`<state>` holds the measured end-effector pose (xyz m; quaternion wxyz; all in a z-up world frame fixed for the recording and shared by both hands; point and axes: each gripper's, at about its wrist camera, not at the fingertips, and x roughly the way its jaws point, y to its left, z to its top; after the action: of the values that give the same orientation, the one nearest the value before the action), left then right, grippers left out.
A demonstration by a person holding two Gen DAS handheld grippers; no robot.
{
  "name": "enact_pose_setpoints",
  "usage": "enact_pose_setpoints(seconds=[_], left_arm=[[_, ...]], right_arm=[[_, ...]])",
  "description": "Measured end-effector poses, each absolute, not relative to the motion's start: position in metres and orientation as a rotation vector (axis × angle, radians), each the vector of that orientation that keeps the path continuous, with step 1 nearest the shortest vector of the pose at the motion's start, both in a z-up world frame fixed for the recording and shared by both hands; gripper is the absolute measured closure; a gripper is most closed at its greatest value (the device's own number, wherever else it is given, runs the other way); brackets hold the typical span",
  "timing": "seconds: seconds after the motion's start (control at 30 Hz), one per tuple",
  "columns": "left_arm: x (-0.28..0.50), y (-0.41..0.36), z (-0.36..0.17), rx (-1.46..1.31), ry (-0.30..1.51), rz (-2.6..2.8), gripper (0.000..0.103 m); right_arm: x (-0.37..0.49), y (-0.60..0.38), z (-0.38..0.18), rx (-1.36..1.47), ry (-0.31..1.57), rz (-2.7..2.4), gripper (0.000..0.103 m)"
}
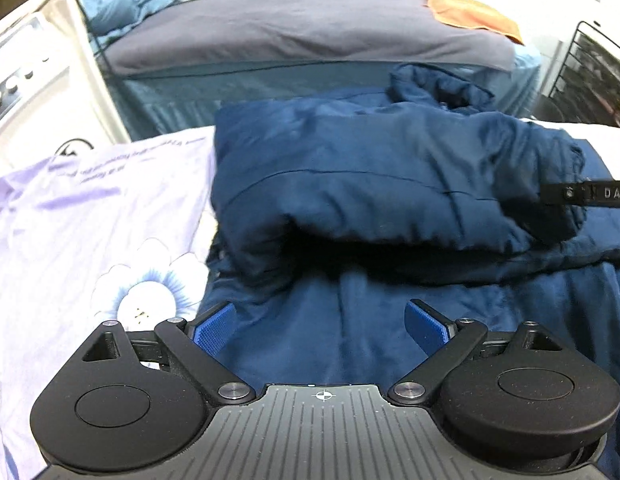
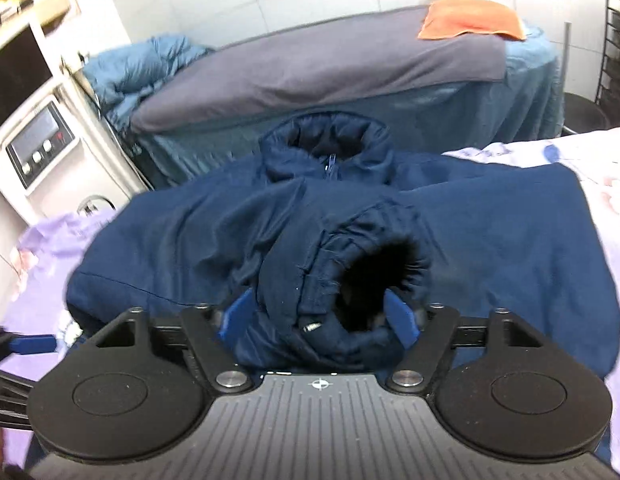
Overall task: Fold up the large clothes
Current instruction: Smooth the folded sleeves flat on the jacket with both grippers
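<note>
Right gripper (image 2: 318,316) clamps the sleeve cuff (image 2: 373,276) of the navy jacket (image 2: 190,240). Left gripper (image 1: 319,326) fingers wide, empty, above jacket on lilac sheet (image 1: 70,240).

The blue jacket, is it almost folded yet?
Partly. The blue jacket lies flat, zipped. The right hand-held gripper grips the sleeve cuff, folding it across. The left hand-held gripper is open, empty. The body fold isn't done.

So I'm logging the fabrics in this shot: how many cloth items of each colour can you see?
Navy: 1, the jacket
Lilac: 1, the floral sheet
Grey: 1, the blanket
Orange: 1, the towel
Light blue: 2, the quilt and the bed cover
Total: 6
</note>
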<state>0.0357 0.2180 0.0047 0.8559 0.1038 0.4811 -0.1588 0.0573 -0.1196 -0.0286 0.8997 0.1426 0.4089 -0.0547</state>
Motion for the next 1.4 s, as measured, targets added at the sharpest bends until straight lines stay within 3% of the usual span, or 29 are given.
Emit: enact_pose_setpoints(seconds=[0.03, 0.07, 0.1, 0.13, 0.33, 0.4, 0.47, 0.53, 0.6, 0.67, 0.77, 0.9, 1.07, 1.4], left_arm=[[0.036, 0.219, 0.005, 0.218, 1.011, -0.332, 0.0], [0.038, 0.219, 0.005, 0.216, 1.008, -0.331, 0.0], [0.041, 0.218, 0.007, 0.211, 1.0, -0.33, 0.0], [0.044, 0.218, 0.008, 0.199, 0.987, -0.33, 0.0], [0.076, 0.205, 0.025, 0.154, 0.926, -0.364, 0.0], [0.088, 0.194, 0.023, 0.171, 0.936, -0.383, 0.0], [0.098, 0.183, 0.018, 0.206, 0.948, -0.388, 0.0], [0.103, 0.174, 0.019, 0.211, 0.949, -0.381, 0.0], [0.107, 0.17, 0.023, 0.17, 0.931, -0.407, 0.0], [0.113, 0.16, 0.021, 0.16, 0.939, -0.424, 0.0], [0.127, 0.143, -0.003, 0.233, 1.055, -0.393, 0.0], [0.143, 0.136, -0.052, 0.324, 1.209, -0.341, 0.0], [0.149, 0.143, -0.065, 0.309, 1.214, -0.367, 0.0], [0.156, 0.143, -0.072, 0.31, 1.262, -0.371, 0.0]], right_arm=[[0.062, -0.118, -0.033, 0.282, 0.86, -0.108, 0.041], [0.064, -0.116, -0.036, 0.268, 0.873, -0.103, 0.063], [0.066, -0.115, -0.038, 0.254, 0.884, -0.095, 0.077], [0.066, -0.115, -0.038, 0.236, 0.89, -0.09, 0.086], [0.046, -0.129, -0.031, 0.145, 0.903, -0.182, 0.087], [0.038, -0.14, -0.039, 0.157, 0.927, -0.202, 0.081], [0.031, -0.148, -0.052, 0.185, 0.97, -0.232, 0.057], [0.024, -0.154, -0.054, 0.27, 0.968, -0.251, 0.054], [0.017, -0.155, -0.044, 0.315, 0.941, -0.278, 0.044], [0.013, -0.152, -0.027, 0.317, 0.904, -0.339, 0.023], [0.011, -0.141, -0.001, 0.296, 0.784, -0.294, 0.0], [0.044, -0.126, -0.012, 0.205, 0.873, -0.243, 0.001], [0.078, -0.14, -0.074, 0.304, 1.187, -0.312, 0.001], [0.086, -0.143, -0.1, 0.305, 1.219, -0.32, 0.0]])
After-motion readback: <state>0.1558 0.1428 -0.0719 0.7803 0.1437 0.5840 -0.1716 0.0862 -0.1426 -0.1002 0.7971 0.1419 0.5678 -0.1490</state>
